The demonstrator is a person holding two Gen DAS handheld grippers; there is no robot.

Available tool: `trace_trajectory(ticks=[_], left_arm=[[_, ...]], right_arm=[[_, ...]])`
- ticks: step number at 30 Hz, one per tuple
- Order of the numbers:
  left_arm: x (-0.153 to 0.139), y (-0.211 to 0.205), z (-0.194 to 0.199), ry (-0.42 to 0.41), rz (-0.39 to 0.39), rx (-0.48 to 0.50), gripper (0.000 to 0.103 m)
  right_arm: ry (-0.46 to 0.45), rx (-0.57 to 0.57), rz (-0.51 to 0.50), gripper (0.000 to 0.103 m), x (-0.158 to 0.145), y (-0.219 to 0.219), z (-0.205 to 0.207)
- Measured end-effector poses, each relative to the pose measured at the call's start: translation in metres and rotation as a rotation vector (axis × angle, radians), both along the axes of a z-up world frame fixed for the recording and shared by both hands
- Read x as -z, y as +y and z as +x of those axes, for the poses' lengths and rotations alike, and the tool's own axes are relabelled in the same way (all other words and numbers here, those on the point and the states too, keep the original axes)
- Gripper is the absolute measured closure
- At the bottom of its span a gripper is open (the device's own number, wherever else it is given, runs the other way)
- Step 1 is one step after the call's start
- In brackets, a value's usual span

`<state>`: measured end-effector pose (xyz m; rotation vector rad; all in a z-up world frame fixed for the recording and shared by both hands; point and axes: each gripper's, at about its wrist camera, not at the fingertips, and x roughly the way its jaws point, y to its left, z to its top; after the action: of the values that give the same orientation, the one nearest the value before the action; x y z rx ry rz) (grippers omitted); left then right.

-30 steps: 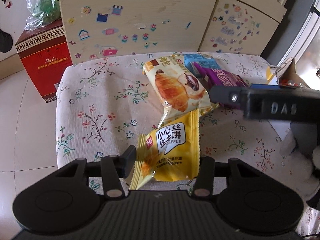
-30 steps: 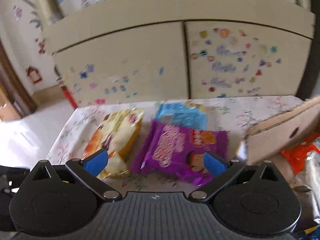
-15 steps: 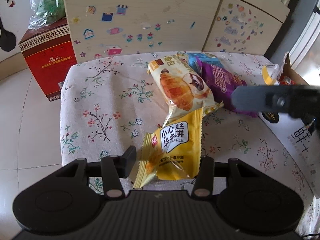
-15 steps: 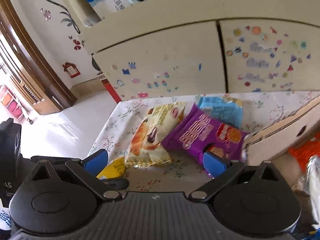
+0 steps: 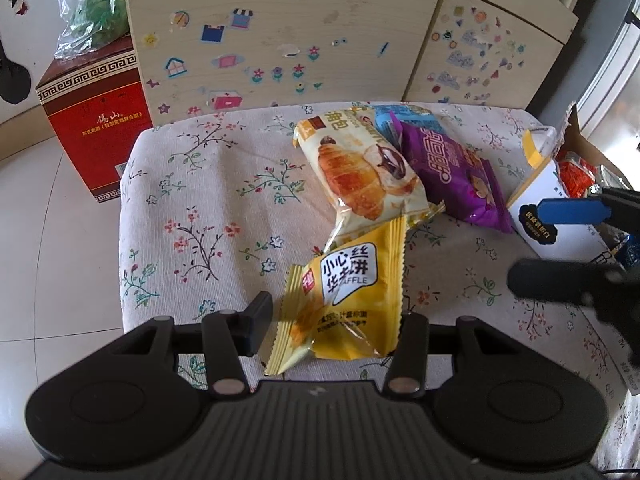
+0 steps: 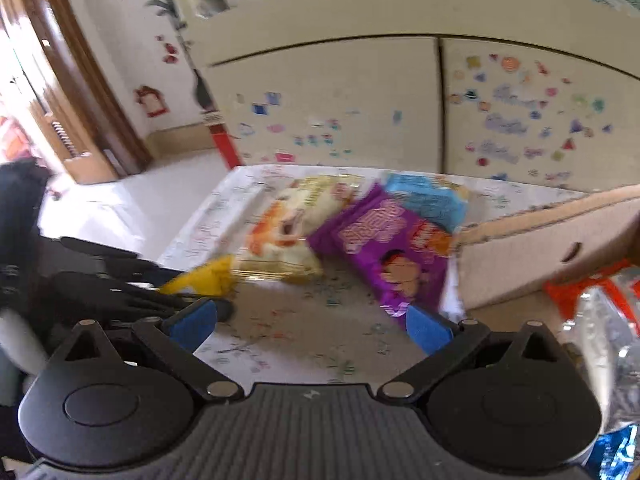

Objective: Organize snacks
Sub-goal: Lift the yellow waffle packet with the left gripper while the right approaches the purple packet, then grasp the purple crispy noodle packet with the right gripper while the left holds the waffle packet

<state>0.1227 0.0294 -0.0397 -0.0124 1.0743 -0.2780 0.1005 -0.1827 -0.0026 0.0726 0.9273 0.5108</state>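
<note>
Yellow waffle packet lying between the left tongs, long axis pointing away

We are working over the floral tablecloth (image 5: pixel 208 184): the yellow waffle packet (image 5: pixel 344 296) is lying inside the left gripper (image 5: pixel 336 320), whose jaws are standing wide and not pinching it; the right gripper (image 6: pixel 310 322) is also spread wide, empty, sitting nearer the purple packet (image 6: pixel 384 248) beside the cardboard box (image 6: pixel 516 256).

Left claw (image 5: pixel 334 320) low and level, fingers apart, right claw (image 6: pixel 310 322) spread wide
</note>
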Motion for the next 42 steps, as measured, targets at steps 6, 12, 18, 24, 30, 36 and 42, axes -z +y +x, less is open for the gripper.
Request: trace_trajectory(ticks=[6,12,18,24,30,36,42], left_arm=[[0.000,0.000,0.000,0.000,0.002,0.002,0.056],[-0.001,0.000,0.001,0.010,-0.012,-0.010,0.056],[0.000,0.002,0.002,0.018,-0.031,-0.021,0.056],[-0.001,0.003,0.002,0.026,-0.036,-0.023,0.056],[-0.001,0.002,0.001,0.018,-0.035,-0.016,0.058],[-0.002,0.003,0.000,0.002,-0.031,-0.009,0.073],[-0.005,0.000,-0.005,-0.017,-0.028,0.029,0.080]], right_arm=[[-0.057,0.127,-0.075,0.001,-0.003,-0.008,0.008],[-0.102,0.051,-0.131,0.001,-0.002,0.009,0.023],[-0.130,-0.088,-0.217,0.000,-0.004,0.028,0.047],[-0.122,-0.222,-0.393,0.000,0.018,0.045,0.065],[-0.071,-0.283,-0.442,0.008,0.033,0.057,0.058],[-0.075,-0.295,-0.432,0.027,0.025,0.069,0.033],[-0.001,-0.234,-0.344,0.052,0.021,0.062,0.005]])
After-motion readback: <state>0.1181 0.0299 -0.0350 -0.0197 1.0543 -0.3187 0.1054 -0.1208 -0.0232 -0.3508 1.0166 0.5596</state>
